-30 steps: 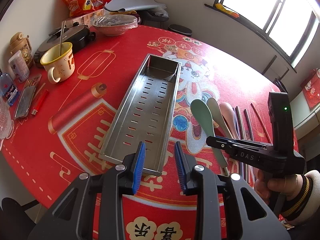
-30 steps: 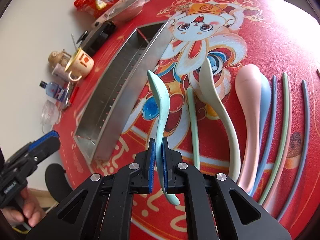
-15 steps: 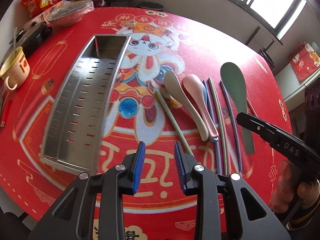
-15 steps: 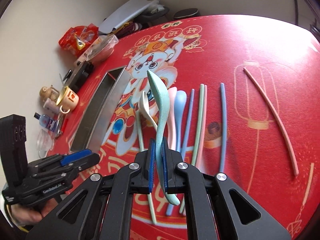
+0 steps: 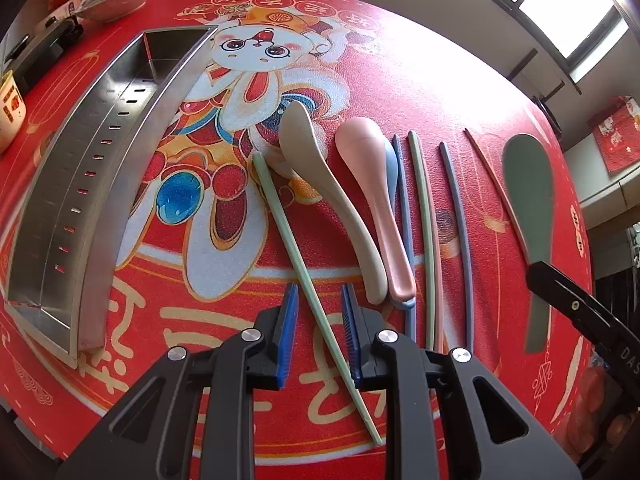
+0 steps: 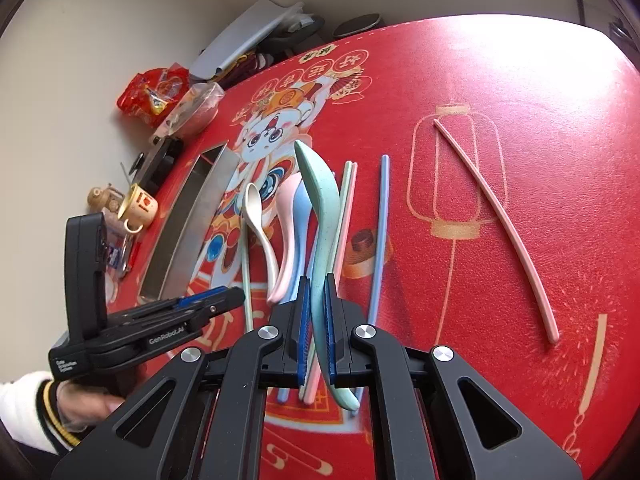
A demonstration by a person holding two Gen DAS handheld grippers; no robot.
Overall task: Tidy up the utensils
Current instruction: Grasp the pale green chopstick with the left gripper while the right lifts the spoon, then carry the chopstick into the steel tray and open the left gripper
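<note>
Through the left wrist camera, my left gripper (image 5: pixel 318 332) points down at the red tablecloth (image 5: pixel 420 80), its jaws narrow and closing, with a pale green chopstick (image 5: pixel 304 276) lying between the blue pads; I see no pad pressing on it. The chopstick runs diagonally, far end up-left, near end down-right past the jaws. Beside it lie a beige spoon (image 5: pixel 320 184) and a pink spoon (image 5: pixel 372 188), bowls pointing away from me; a blue spoon (image 5: pixel 391 168) is mostly hidden under the pink one. The steel tray (image 5: pixel 120 184) stretches lengthwise on the left, its near corner cut by my gripper frame. At right, "DAS" shows on the other tool, the rest cut off.

Through the right wrist camera, my right gripper (image 6: pixel 315 320) is clamped on the handle of a mint green spoon (image 6: pixel 320 200), held above the table, bowl pointing away, handle end sticking out beneath the jaws. It hides parts of the chopsticks below. A pink chopstick (image 6: pixel 496 216) lies alone, well apart to the right. The left tool reads "GenRobot.AI"; smaller print on it is illegible. A hand (image 6: pixel 84 404) in a white sleeve grips it, partly cut off.
</note>
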